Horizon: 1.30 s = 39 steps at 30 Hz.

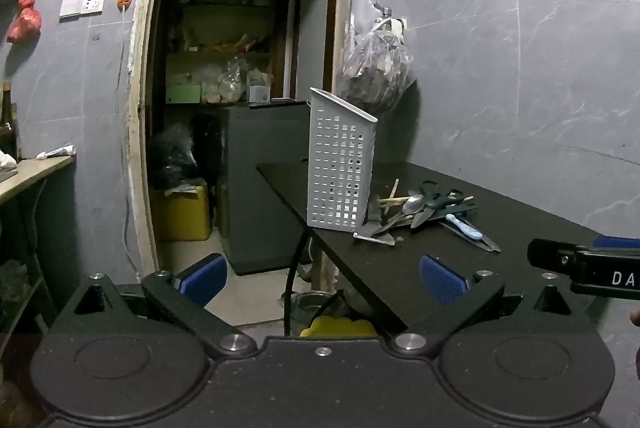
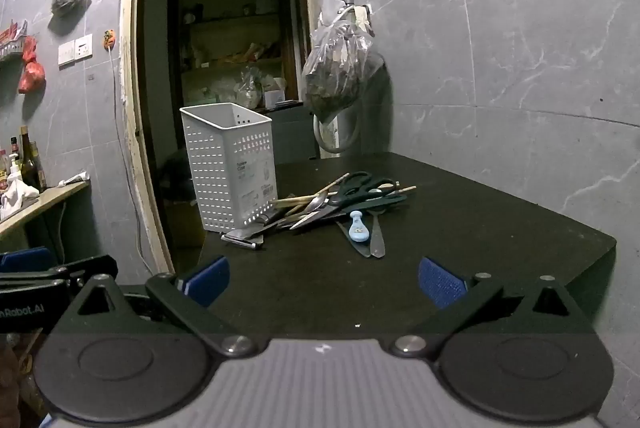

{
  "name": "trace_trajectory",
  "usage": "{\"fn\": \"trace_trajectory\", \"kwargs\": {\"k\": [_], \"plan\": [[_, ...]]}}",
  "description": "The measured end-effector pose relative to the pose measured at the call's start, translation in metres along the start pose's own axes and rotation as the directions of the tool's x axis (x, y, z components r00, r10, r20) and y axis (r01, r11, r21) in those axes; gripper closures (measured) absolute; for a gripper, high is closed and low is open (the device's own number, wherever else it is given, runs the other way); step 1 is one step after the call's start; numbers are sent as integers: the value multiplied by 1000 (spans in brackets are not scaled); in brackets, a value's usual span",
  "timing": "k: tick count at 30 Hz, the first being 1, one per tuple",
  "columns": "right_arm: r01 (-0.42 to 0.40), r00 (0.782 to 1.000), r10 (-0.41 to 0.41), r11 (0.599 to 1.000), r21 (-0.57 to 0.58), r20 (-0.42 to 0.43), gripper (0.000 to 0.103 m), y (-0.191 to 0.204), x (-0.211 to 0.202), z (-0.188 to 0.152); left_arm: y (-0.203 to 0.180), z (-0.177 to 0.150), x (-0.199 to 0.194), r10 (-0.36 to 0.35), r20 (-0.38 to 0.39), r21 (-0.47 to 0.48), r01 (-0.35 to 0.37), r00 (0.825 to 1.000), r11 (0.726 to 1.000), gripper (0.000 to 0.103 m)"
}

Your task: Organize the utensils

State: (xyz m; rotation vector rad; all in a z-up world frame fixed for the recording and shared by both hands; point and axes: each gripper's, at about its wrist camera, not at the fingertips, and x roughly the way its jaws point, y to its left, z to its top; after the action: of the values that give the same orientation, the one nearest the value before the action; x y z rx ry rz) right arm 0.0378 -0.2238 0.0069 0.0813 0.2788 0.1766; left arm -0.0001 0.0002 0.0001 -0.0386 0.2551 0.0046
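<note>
While both held low before the black bench (image 2: 480, 228), two hand-held grippers seen: left hand-held gripper (image 1: 323, 278) spread wide, nothing between its blue pads; right hand-held gripper (image 2: 323, 282) likewise spread wide and empty. One white perforated basket (image 2: 230, 164) standing upright near the bench's left edge, apparently empty from the right wrist view. Just beside its right side, one loose pile of utensils (image 2: 332, 204) lying flat on the bench: one pair of black-handled scissors (image 2: 356, 186), several wooden chopsticks (image 2: 304, 198), one light-blue handled piece (image 2: 359, 228), at least one spoon (image 1: 414, 203), one silver peeler-like tool (image 2: 242, 238) nearest the basket. Exact count of overlapping blades unclear.
</note>
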Motion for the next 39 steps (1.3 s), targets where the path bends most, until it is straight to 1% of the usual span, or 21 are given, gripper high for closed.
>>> {"fn": "trace_trajectory", "kwargs": {"k": [9, 10, 15, 17, 39], "plan": [[1, 1000, -1, 1000, -3, -6, 0, 0, 3, 1, -1, -1, -1, -6, -5, 3, 6, 1000, 1000, 1], [2, 1000, -2, 1000, -3, -7, 0, -1, 2, 2, 5, -3, 0, -7, -6, 3, 7, 1000, 1000, 1], [5, 1000, -5, 1000, -2, -7, 0, 0, 2, 0, 5, -8, 5, -8, -10, 5, 8, 1000, 1000, 1], [5, 1000, -5, 1000, -3, -9, 0, 1, 2, 0, 1, -3, 7, -3, -21, 3, 3, 1000, 1000, 1], [3, 1000, -3, 1000, -4, -19, 0, 1, 4, 0, 0, -4, 12, 0, -40, 6, 1, 999, 1000, 1]]}}
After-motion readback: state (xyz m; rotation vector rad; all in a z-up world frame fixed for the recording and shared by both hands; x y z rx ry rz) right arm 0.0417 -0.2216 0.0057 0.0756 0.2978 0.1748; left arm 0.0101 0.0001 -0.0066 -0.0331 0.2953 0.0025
